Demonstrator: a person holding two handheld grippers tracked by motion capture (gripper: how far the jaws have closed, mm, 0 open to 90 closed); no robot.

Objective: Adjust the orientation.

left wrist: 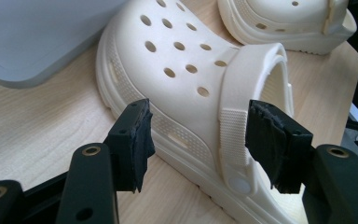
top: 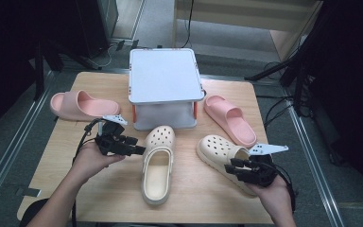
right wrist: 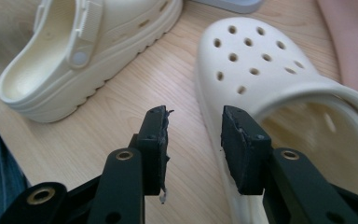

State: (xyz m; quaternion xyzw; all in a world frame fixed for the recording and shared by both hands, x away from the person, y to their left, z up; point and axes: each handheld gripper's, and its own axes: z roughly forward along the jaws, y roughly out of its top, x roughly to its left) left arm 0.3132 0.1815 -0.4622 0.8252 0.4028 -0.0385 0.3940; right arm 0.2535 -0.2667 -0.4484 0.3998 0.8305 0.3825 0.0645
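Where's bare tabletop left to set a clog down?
Free: the near-left table corner, left of the centre cream clog, and the strip along the near edge. Crowded: between the two clogs and the right cream clog, pink slide and white two-tier stand; the left pink slide fills the far left.

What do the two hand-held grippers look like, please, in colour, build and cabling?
Both are black. The left gripper and right gripper each carry a grey three-cornered plate on top and trail a black cable. Their jaws end in dark, worn pads, with brass-coloured rivets lower down. The forearms are without sleeves.
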